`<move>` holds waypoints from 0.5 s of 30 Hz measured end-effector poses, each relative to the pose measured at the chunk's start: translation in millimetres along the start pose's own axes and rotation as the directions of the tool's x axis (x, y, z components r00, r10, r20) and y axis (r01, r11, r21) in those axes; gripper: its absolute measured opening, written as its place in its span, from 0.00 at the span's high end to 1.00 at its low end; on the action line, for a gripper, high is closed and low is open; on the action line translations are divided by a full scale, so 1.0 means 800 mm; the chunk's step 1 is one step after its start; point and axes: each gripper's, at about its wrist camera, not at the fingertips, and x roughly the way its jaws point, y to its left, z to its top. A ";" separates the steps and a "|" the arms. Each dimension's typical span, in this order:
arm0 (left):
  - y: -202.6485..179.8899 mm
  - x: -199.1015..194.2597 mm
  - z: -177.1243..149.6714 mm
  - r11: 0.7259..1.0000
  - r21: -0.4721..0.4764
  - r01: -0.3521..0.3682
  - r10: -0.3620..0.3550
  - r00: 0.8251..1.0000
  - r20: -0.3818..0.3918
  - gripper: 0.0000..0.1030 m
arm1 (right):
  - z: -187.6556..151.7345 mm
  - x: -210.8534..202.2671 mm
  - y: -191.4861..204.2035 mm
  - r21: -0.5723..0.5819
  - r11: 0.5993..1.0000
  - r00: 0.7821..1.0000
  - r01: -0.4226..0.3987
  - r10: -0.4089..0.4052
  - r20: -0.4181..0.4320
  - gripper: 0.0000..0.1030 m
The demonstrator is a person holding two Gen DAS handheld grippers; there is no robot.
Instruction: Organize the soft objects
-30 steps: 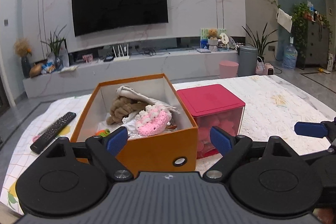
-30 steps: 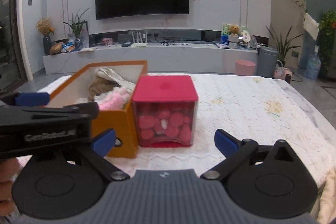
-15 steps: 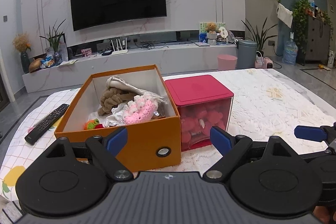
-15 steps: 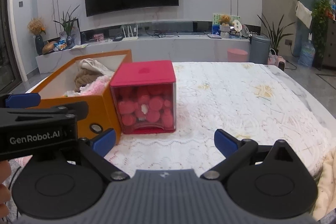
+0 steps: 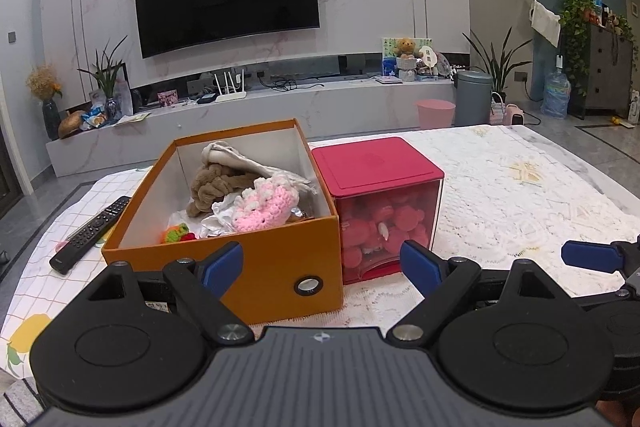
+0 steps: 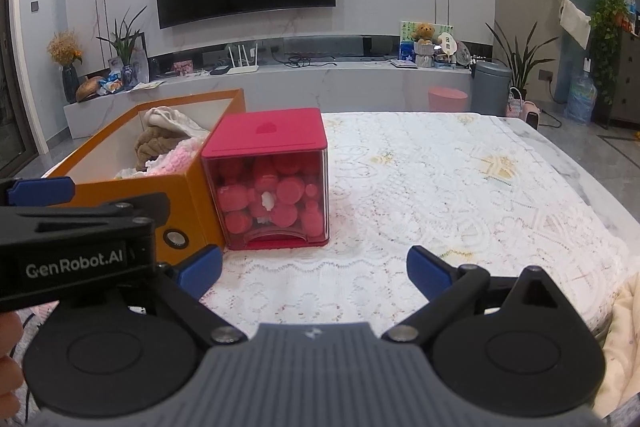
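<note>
An orange box [image 5: 256, 259] [image 6: 120, 193] stands open on the table, holding a pink crochet piece [image 5: 266, 207], a brown plush [image 5: 218, 183], a white cloth [image 5: 236, 157] and a small green-orange toy [image 5: 178, 233]. Touching its right side is a red-lidded clear cube [image 5: 380, 203] [image 6: 272, 183] full of pink soft balls. My left gripper [image 5: 322, 263] hovers open in front of both boxes, nothing between its fingers. My right gripper [image 6: 314, 267] is open too, low over the lace cloth, just right of the left gripper's body [image 6: 76, 251].
A black remote [image 5: 90, 229] lies left of the orange box. White lace cloth [image 6: 440, 179] covers the table to the right. A TV wall, a low cabinet with plants and a pink bin [image 5: 436, 113] stand beyond the table. A hand [image 6: 8, 367] shows at the lower left.
Both grippers have pulled back from the boxes and risen slightly, so the boxes look smaller and further off. Both stay open and empty.
</note>
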 end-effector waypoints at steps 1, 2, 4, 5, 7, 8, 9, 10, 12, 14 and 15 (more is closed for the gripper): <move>0.000 0.000 0.001 1.000 0.001 -0.002 0.002 1.000 0.001 0.00 | 0.000 0.000 -0.001 0.003 1.000 1.000 -0.001 0.001 -0.001 0.06; -0.001 0.000 0.001 1.000 0.001 -0.004 0.004 1.000 0.002 0.00 | 0.000 0.000 -0.001 0.005 1.000 1.000 -0.003 0.003 -0.002 0.06; -0.001 -0.001 0.001 1.000 -0.001 -0.004 0.004 1.000 0.004 0.00 | 0.000 -0.001 -0.002 0.005 1.000 1.000 -0.002 0.002 -0.002 0.06; 0.000 -0.001 0.001 1.000 -0.004 -0.004 0.004 1.000 0.004 0.00 | 0.000 -0.001 -0.002 0.005 1.000 1.000 -0.002 0.002 -0.001 0.06; 0.001 -0.002 0.002 1.000 -0.008 -0.005 0.005 1.000 0.003 0.00 | 0.000 -0.002 -0.002 0.004 1.000 1.000 0.002 -0.002 0.005 0.06; 0.000 -0.002 0.002 1.000 -0.007 -0.007 0.007 1.000 0.004 0.00 | 0.000 -0.002 -0.002 0.003 1.000 1.000 0.003 -0.003 0.007 0.06; 0.000 -0.002 0.002 1.000 -0.005 -0.010 0.010 1.000 0.003 0.00 | 0.000 -0.003 -0.002 0.003 1.000 1.000 0.003 -0.003 0.007 0.06; 0.000 -0.002 0.002 1.000 -0.003 -0.013 0.013 1.000 0.003 0.00 | 0.000 -0.002 -0.002 0.002 1.000 1.000 0.002 -0.002 0.006 0.06; 0.000 -0.002 0.001 1.000 -0.002 -0.016 0.016 1.000 0.003 0.00 | 0.000 -0.001 -0.001 0.003 1.000 1.000 0.004 -0.004 0.001 0.06; 0.000 -0.002 0.001 1.000 0.000 -0.019 0.019 1.000 0.000 0.00 | -0.001 -0.001 -0.001 0.007 1.000 1.000 0.001 -0.001 -0.006 0.07; 0.000 -0.002 0.001 1.000 0.002 -0.020 0.020 1.000 0.000 0.00 | -0.001 0.000 -0.001 0.009 1.000 1.000 -0.001 0.001 -0.008 0.07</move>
